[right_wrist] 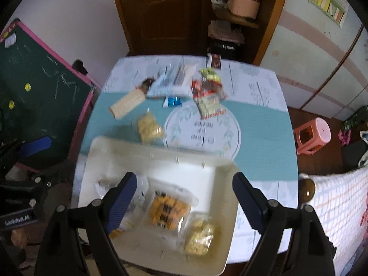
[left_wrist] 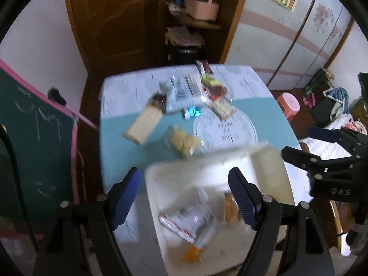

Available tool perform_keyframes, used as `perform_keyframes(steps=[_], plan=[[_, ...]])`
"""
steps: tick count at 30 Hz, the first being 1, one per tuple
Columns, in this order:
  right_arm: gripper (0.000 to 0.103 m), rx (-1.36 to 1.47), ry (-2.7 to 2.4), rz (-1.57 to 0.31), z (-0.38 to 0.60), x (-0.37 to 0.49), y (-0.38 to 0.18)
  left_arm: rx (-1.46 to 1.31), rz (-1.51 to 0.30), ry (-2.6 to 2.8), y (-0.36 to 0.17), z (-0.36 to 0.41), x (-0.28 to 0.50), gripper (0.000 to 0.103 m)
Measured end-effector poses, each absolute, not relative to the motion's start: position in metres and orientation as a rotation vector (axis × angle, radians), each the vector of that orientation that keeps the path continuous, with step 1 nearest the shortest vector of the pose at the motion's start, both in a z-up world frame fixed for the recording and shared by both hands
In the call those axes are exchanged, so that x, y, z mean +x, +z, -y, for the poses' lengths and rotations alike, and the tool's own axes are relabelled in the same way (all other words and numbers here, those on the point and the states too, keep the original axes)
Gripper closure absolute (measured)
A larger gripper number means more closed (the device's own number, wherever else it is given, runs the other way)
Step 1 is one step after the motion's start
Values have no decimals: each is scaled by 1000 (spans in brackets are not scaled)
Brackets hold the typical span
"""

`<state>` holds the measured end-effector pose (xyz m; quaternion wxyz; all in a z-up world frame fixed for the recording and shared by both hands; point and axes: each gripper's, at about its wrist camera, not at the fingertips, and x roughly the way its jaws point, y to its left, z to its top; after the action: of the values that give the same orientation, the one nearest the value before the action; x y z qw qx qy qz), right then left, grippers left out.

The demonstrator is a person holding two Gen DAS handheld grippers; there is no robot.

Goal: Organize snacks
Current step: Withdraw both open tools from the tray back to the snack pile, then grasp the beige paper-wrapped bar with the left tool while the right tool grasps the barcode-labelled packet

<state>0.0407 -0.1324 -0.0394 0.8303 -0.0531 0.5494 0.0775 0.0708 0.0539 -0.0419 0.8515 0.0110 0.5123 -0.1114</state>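
Evidently mid-sort: both the left gripper (left_wrist: 185,197) and right gripper (right_wrist: 186,201) hover with fingers spread and empty above the white tray (right_wrist: 161,151), which holds some packets. More snacks (right_wrist: 207,87) lie beyond on the table (right_wrist: 264,138); next comes reaching for one.

Table (right_wrist: 264,124) under a teal and white printed cloth. At six o'clock, cream tray (right_wrist: 161,154) resting near the front edge. At ten o'clock, long beige wafer pack (right_wrist: 127,103); just beside the tray's far rim, clear bag of pale puffs (right_wrist: 149,128). Toward twelve, white striped packet (right_wrist: 172,80), small blue packet (right_wrist: 172,102), red and green snack packs (right_wrist: 208,85) bunched together.
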Motion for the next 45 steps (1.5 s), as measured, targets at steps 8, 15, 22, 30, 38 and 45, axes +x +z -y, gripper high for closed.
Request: perform_keyframes(steps=[8, 15, 22, 30, 38, 45], plan=[[17, -154, 155, -1035, 153, 93, 0, 102, -971, -155, -7, -58, 137, 26], [17, -142, 153, -983, 176, 152, 5, 139, -982, -134, -20, -58, 192, 24], [17, -148, 178, -1069, 185, 210, -48, 117, -1101, -178, -82, -66, 244, 24], [18, -150, 230, -1195, 188, 251, -134, 56, -1301, -196, -184, -82, 286, 24], [18, -179, 261, -1302, 182, 265, -199, 73, -1422, -179, -251, -84, 296, 24], [18, -179, 263, -1358, 181, 269, -231, 77, -1452, -162, -275, -82, 305, 24]])
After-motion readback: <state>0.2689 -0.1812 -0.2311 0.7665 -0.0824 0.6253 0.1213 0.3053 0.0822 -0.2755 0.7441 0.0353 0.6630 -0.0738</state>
